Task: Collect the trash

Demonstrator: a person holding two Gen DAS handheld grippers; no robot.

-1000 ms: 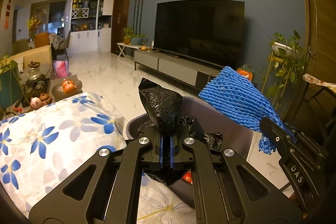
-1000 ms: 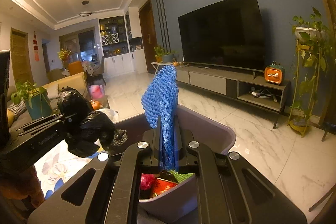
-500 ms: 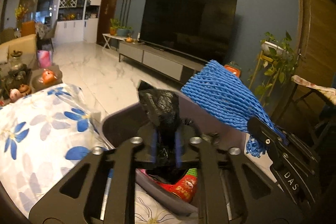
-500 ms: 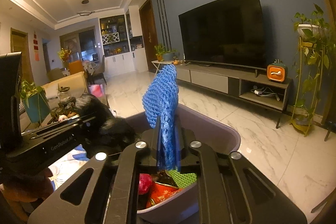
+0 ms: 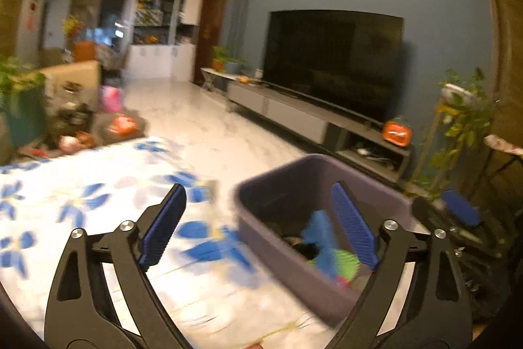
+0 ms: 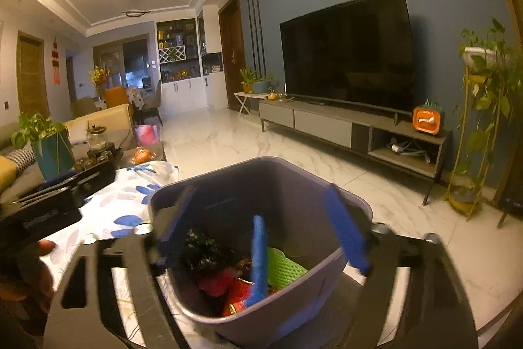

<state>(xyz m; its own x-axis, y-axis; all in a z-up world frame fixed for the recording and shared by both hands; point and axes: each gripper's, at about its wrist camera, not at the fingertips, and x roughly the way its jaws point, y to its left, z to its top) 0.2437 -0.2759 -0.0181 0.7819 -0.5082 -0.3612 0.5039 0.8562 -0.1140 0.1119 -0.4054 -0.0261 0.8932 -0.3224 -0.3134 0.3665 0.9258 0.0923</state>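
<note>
A grey-purple bin (image 6: pixel 261 161) stands at the edge of a floral-cloth table. Inside it lie a black plastic bag (image 6: pixel 202 251), a blue foam net (image 6: pixel 258 257) standing on end, a green net (image 6: pixel 284 267) and red packaging (image 6: pixel 242 293). My right gripper (image 6: pixel 261 228) hangs over the bin with its jaws opening; the blue net is loose below them, untouched by the pads. My left gripper (image 5: pixel 258 229) is at the bin's (image 5: pixel 313 179) left rim, jaws opening, nothing between them. The blue net (image 5: pixel 322 237) shows there too, blurred.
The white cloth with blue flowers (image 5: pixel 98 201) covers the table to the left. A low TV cabinet (image 6: pixel 343 126) runs along the blue wall, with a plant stand (image 6: pixel 480 120) on the right. A tea table (image 6: pixel 98 149) and a potted plant (image 6: pixel 49 146) stand far left. A hand (image 6: pixel 42 251) shows low left.
Both grippers went from shut to wide open. The black bag and the blue net dropped into the bin. My left gripper swung to the left, partly over the cloth.
</note>
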